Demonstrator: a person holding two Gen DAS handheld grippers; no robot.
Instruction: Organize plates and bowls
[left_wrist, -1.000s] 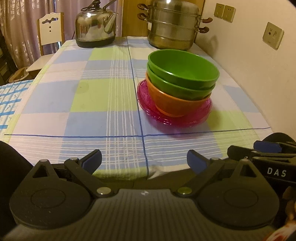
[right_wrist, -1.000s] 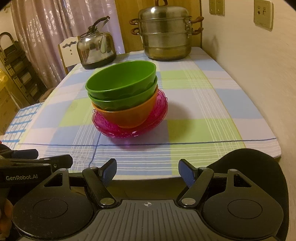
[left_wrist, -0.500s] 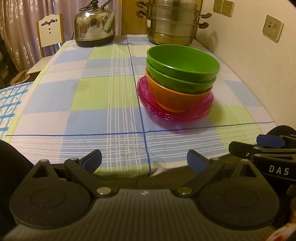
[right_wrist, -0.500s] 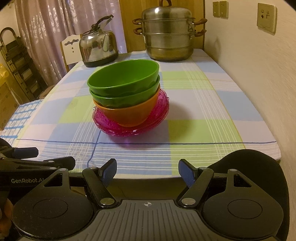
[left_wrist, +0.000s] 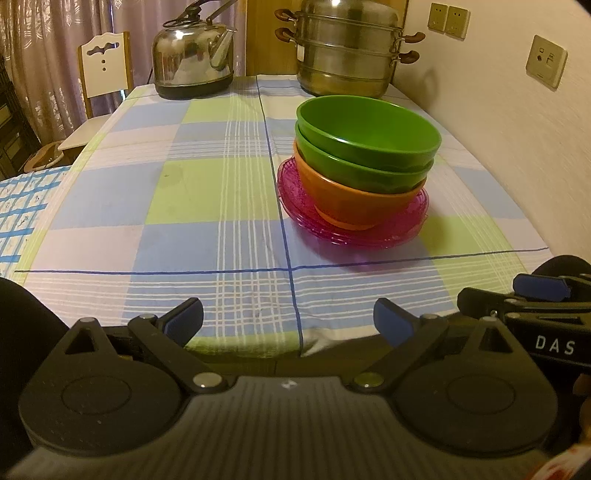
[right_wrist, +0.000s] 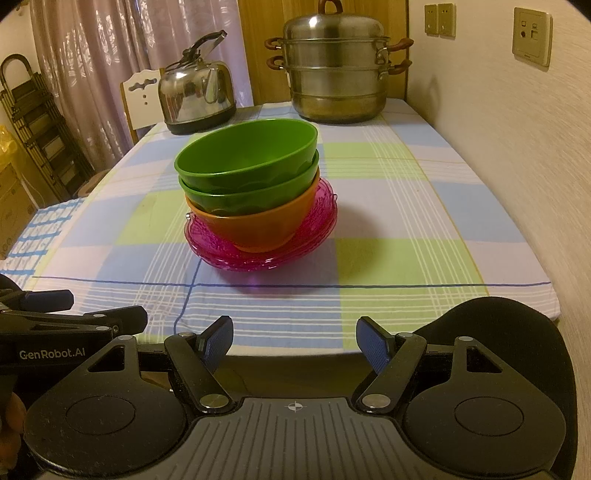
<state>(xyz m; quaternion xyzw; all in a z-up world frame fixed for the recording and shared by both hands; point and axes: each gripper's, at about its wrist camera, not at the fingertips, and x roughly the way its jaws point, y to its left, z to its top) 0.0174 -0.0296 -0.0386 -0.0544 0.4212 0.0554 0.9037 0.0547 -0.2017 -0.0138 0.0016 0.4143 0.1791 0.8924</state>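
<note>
Two green bowls (left_wrist: 369, 133) (right_wrist: 247, 155) are nested in an orange bowl (left_wrist: 354, 206) (right_wrist: 258, 229), which stands on a stack of pink see-through plates (left_wrist: 413, 221) (right_wrist: 321, 225) on the checked tablecloth. My left gripper (left_wrist: 288, 325) is open and empty at the table's near edge, left of the stack. My right gripper (right_wrist: 294, 343) is open and empty at the near edge, in front of the stack. Each gripper shows at the side of the other's view.
A steel kettle (left_wrist: 192, 62) (right_wrist: 197, 96) and a stacked steel steamer pot (left_wrist: 347, 55) (right_wrist: 336, 74) stand at the table's far end. A wall (right_wrist: 517, 147) runs along the right side. A white chair (left_wrist: 105, 70) stands at the far left.
Both grippers have risen and tipped a little, so the bowl stack sits lower in both views. Both stay open and empty. The stack has not moved.
</note>
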